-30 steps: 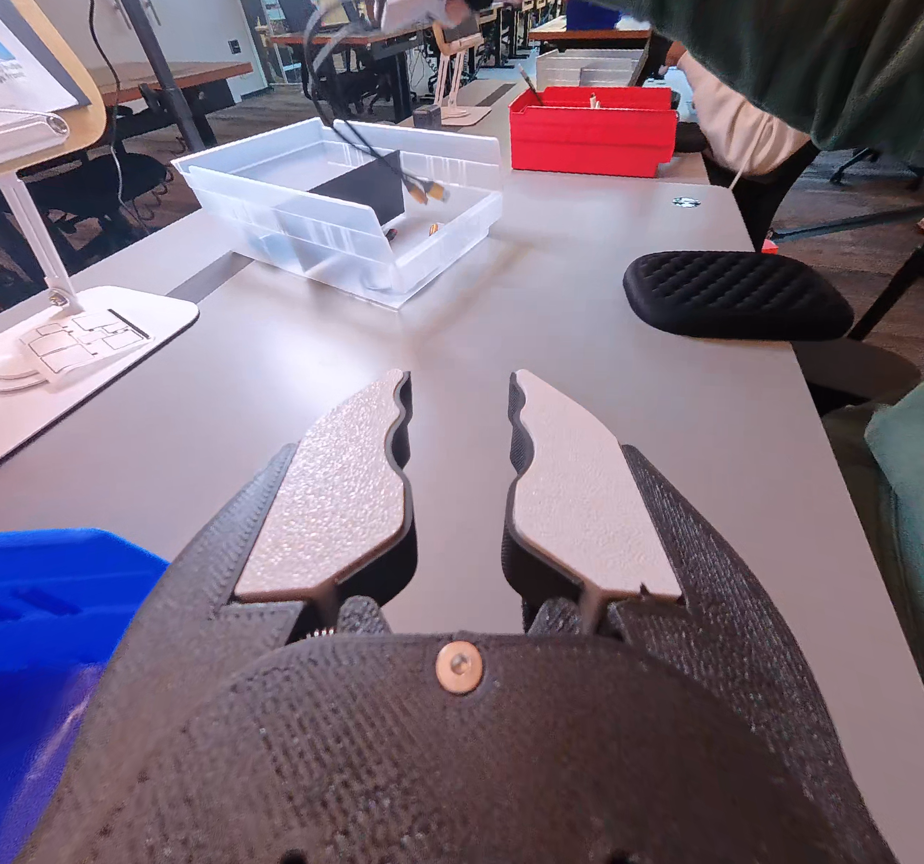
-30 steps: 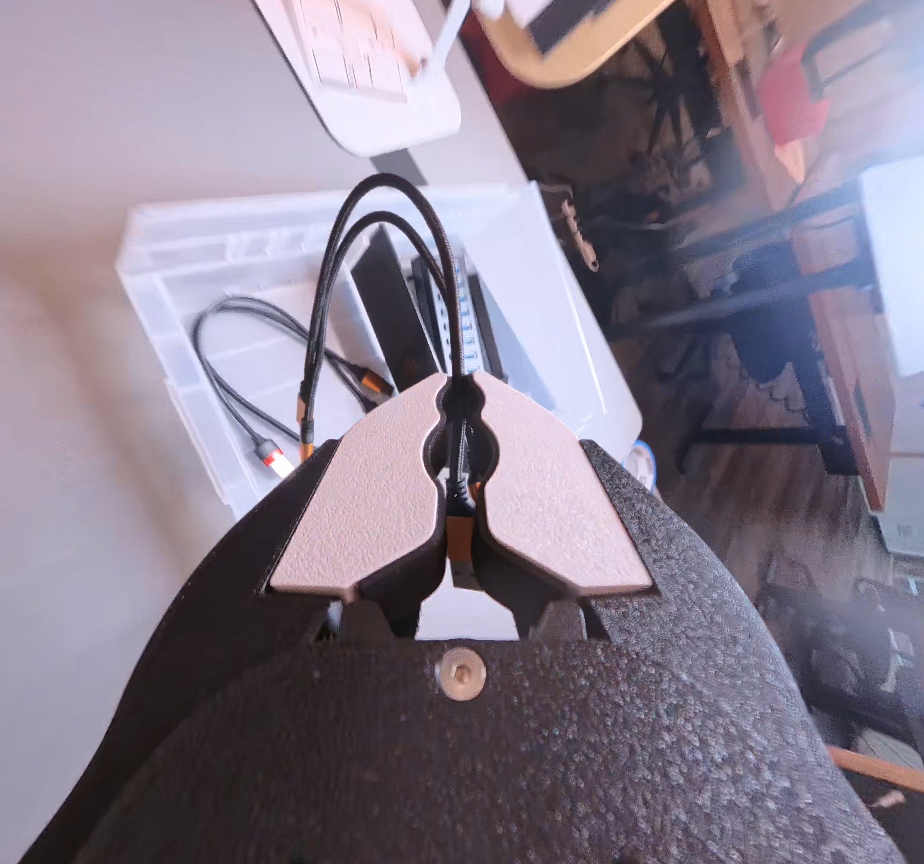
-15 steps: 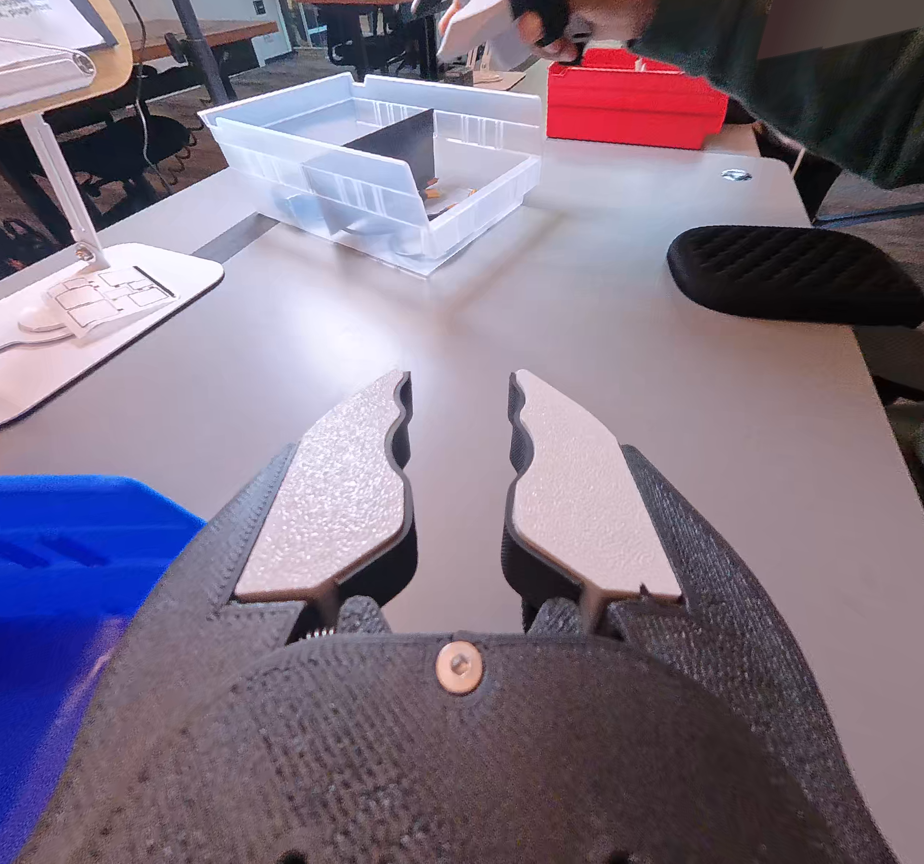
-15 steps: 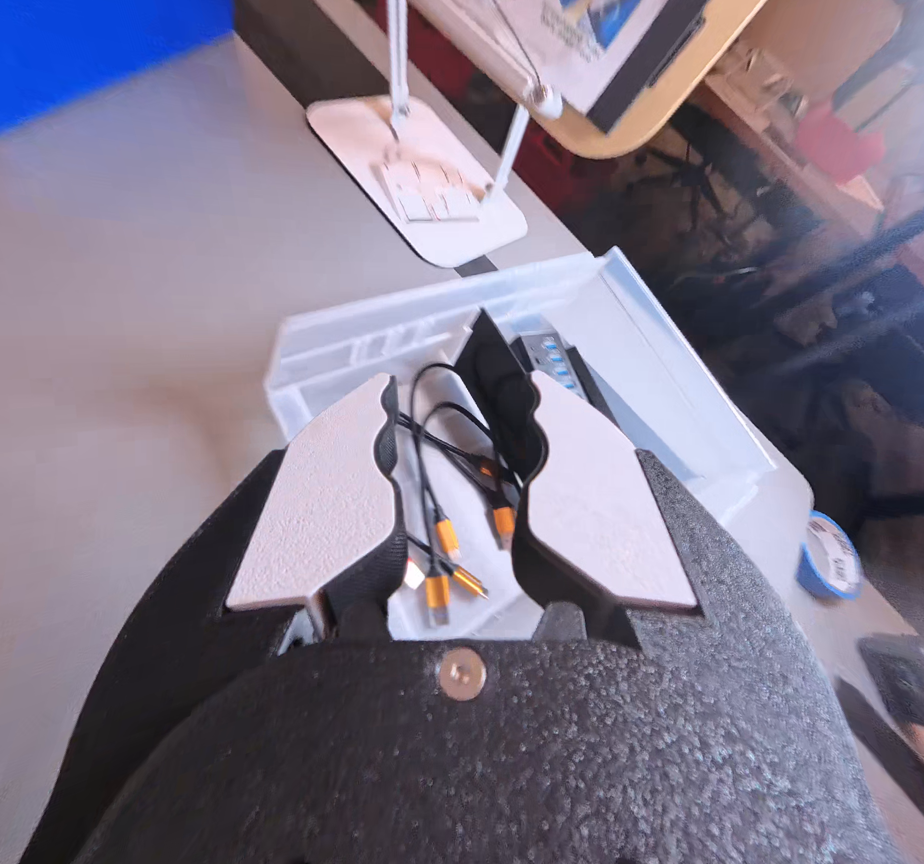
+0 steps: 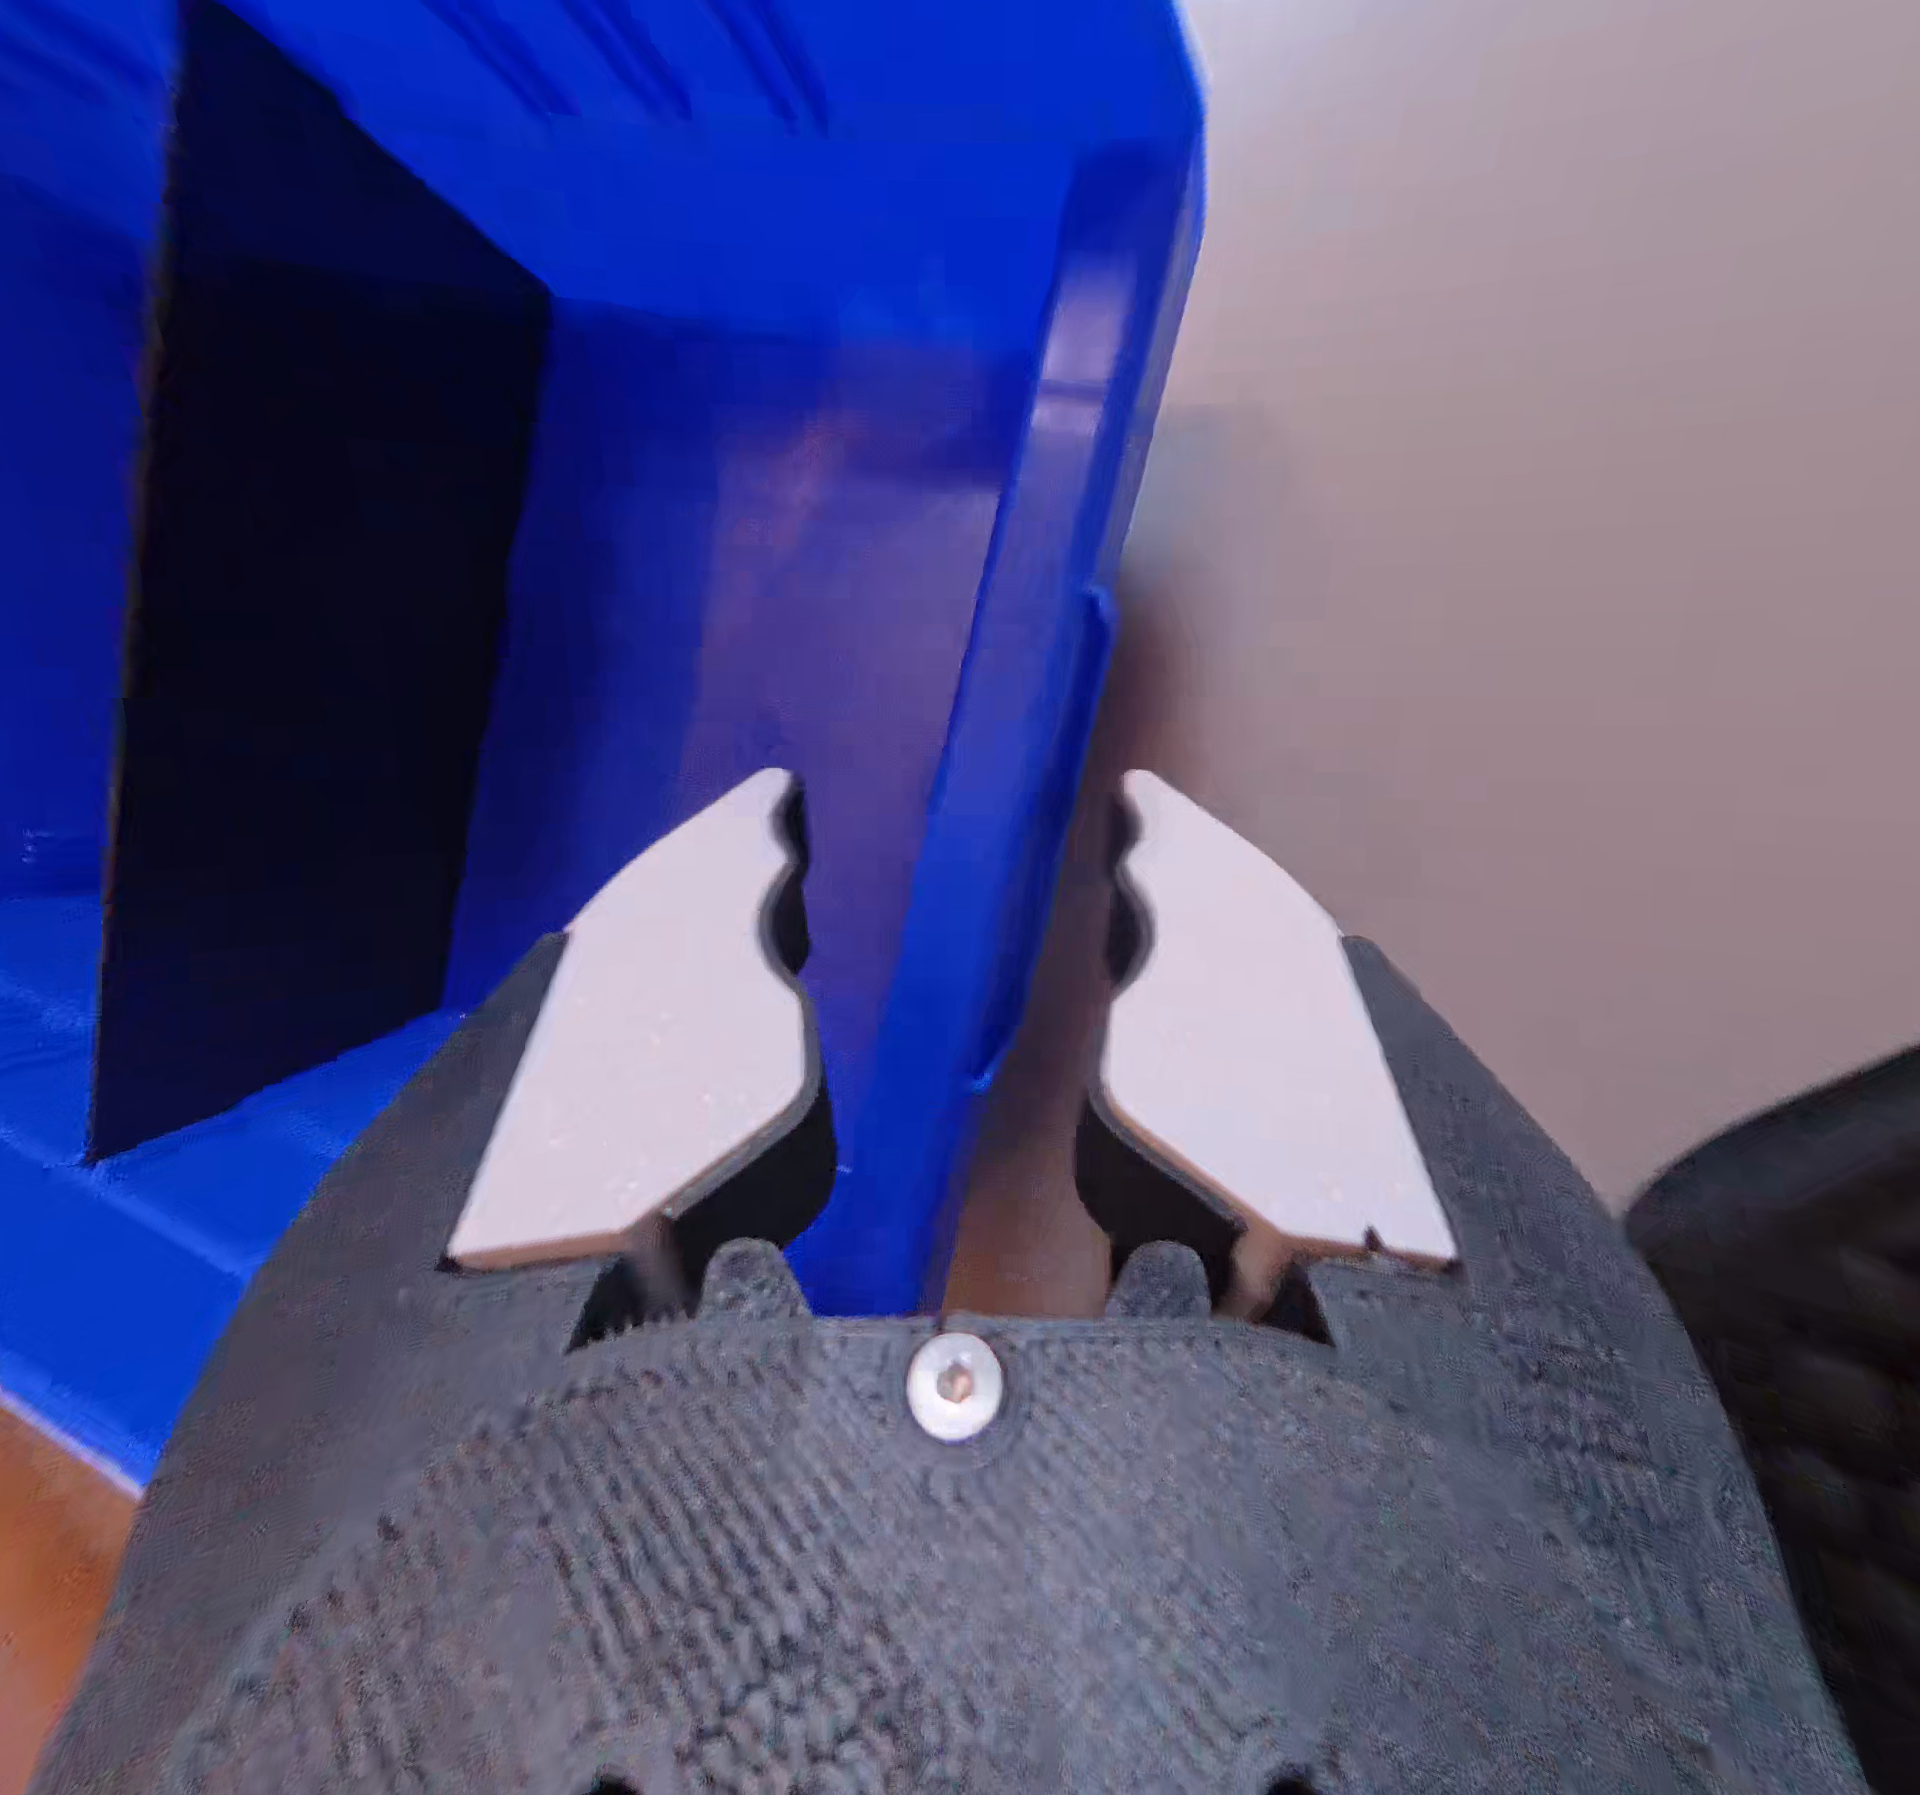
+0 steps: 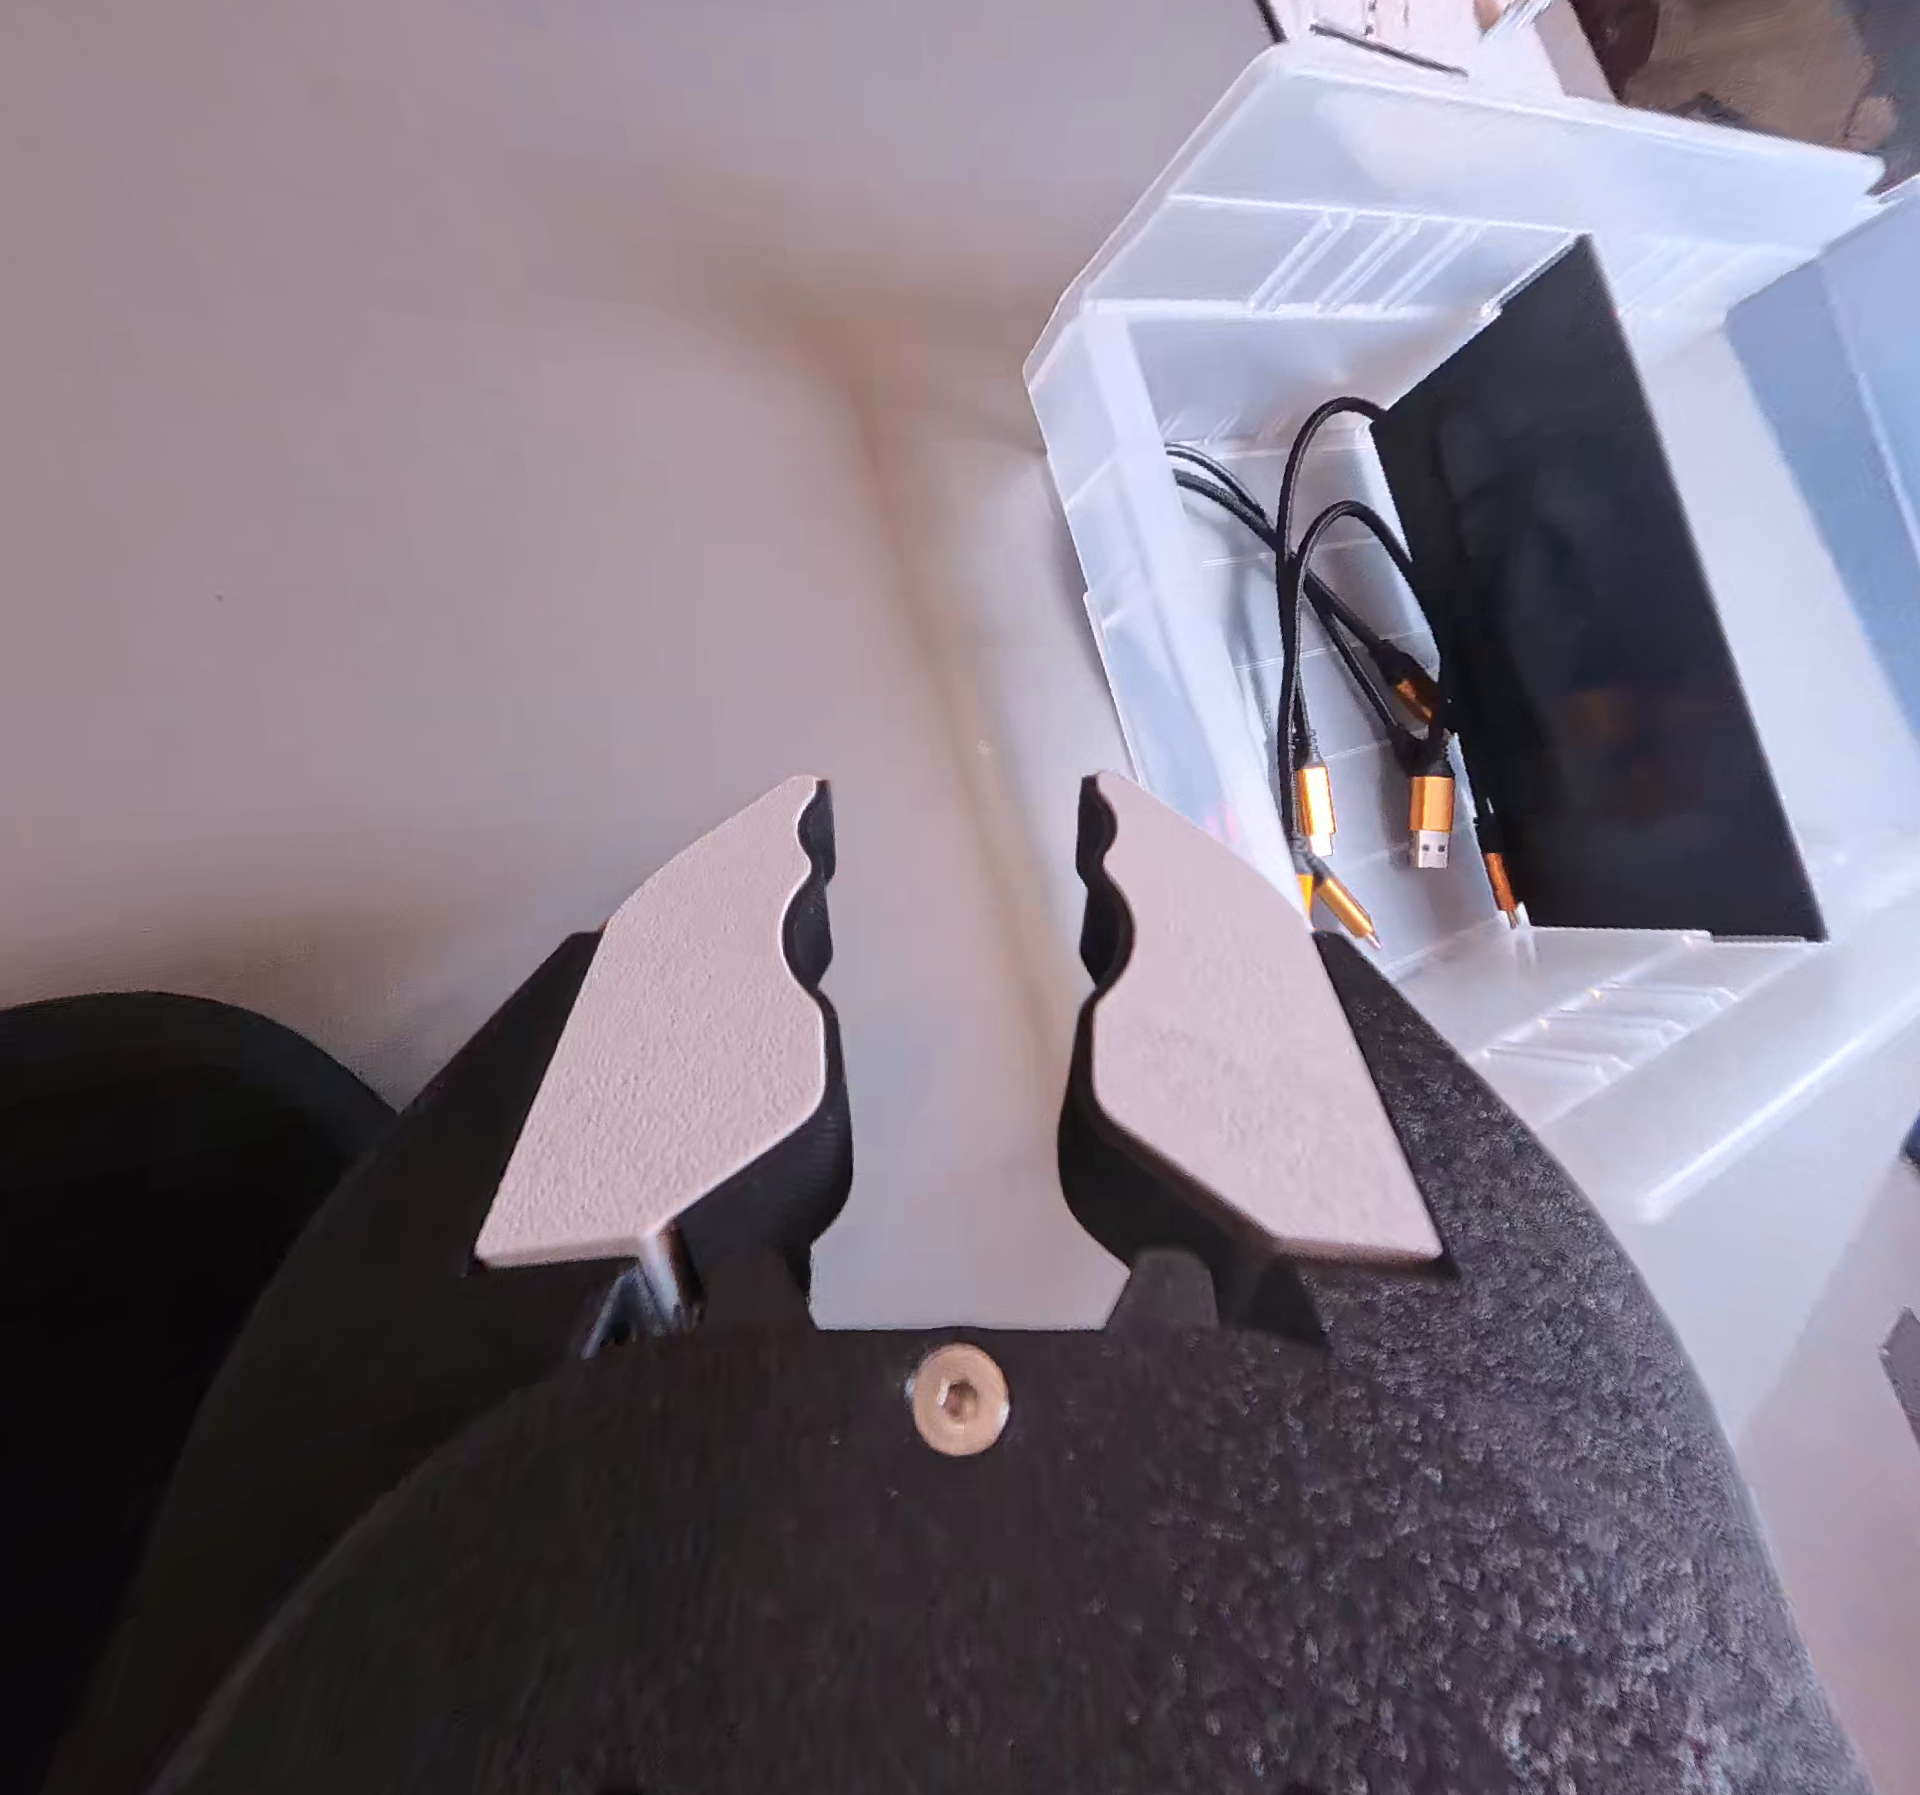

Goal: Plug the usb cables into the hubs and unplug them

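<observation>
Left wrist view: the left gripper (image 5: 961, 800) is released, its two pale fingers spread, straddling the right-hand wall of a blue bin (image 5: 1049, 665). The wall's rim runs from 6 o'clock up toward 1 o'clock, passing between the fingers; whether either finger touches it cannot be told. A dark divider panel (image 5: 312, 665) stands inside the bin at 9 o'clock. The grey table (image 5: 1558, 395) fills the area from 1 to 3 o'clock. A black textured pad (image 5: 1787, 1278) sits at 4 o'clock. The picture is blurred.

Right wrist view: the right gripper (image 6: 956, 800) is released and holds nothing, with bare grey table (image 6: 468, 343) between and beyond its fingers. At 2 to 3 o'clock sits a clear plastic bin (image 6: 1195, 218). Inside it lie the usb cables (image 6: 1320, 644), black with orange plugs, loose beside a black divider (image 6: 1590, 623). No hub can be made out. A black pad (image 6: 135, 1174) lies at 8 o'clock.
</observation>
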A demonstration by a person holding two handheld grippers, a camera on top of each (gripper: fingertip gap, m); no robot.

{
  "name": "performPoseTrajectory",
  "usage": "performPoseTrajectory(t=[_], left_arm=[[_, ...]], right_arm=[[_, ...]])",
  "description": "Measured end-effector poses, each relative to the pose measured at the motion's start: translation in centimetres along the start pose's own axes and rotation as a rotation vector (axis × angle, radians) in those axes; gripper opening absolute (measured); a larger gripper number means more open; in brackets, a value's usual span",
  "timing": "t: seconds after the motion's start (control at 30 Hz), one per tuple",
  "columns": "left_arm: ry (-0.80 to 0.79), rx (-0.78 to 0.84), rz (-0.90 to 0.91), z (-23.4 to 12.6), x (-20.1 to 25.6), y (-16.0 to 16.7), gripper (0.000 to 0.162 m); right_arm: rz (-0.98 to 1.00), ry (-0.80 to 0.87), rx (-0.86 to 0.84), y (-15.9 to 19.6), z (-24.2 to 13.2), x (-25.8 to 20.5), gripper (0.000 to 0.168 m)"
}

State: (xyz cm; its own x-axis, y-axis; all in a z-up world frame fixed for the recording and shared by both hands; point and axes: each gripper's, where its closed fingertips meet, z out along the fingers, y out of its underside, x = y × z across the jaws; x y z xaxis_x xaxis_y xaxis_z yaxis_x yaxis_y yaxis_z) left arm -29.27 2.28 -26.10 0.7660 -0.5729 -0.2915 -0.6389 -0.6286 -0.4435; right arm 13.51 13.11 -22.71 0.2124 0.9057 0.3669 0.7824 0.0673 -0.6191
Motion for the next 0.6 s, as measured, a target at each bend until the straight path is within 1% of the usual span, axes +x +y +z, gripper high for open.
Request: performPoseTrajectory(t=[0.03,0.07,0.1,0.17,0.27,0.33,0.4,0.47,0.53,0.6], left_arm=[[-0.010,-0.067,0.063,1.0,0.2,0.7,0.040],[-0.028,-0.087,0.113,1.7,0.4,0.7,0.032],[-0.051,-0.073,0.126,1.9,0.4,0.0,0.031],[-0.035,-0.072,0.157,2.0,1.7,-0.9,0.030],[0.027,-0.016,0.247,1.6,5.5,-2.7,0.030],[0.068,0.012,0.310,1.4,8.2,-4.0,0.031],[0.071,0.041,0.360,1.6,9.6,-5.5,0.031],[0.065,0.062,0.387,2.3,9.8,-6.9,0.031],[0.051,0.086,0.429,3.0,9.3,-8.1,0.031],[0.034,0.118,0.476,3.6,8.8,-9.1,0.031]], right_arm=[[-0.019,0.000,-0.021,0.1,0.3,0.1,0.046],[-0.040,0.007,-0.041,0.2,0.7,0.3,0.047],[-0.062,0.017,-0.061,0.2,1.1,0.5,0.048],[-0.105,0.034,-0.110,0.2,2.2,1.2,0.051],[-0.189,0.062,-0.197,0.7,4.1,2.4,0.060],[-0.244,0.069,-0.199,0.1,4.9,3.0,0.055],[-0.252,0.048,-0.223,-0.5,5.5,3.3,0.054],[-0.267,0.076,-0.272,-0.7,6.2,4.5,0.067],[-0.256,0.071,-0.285,-0.9,6.8,5.2,0.068],[-0.224,0.034,-0.357,0.3,7.7,5.6,0.067]])
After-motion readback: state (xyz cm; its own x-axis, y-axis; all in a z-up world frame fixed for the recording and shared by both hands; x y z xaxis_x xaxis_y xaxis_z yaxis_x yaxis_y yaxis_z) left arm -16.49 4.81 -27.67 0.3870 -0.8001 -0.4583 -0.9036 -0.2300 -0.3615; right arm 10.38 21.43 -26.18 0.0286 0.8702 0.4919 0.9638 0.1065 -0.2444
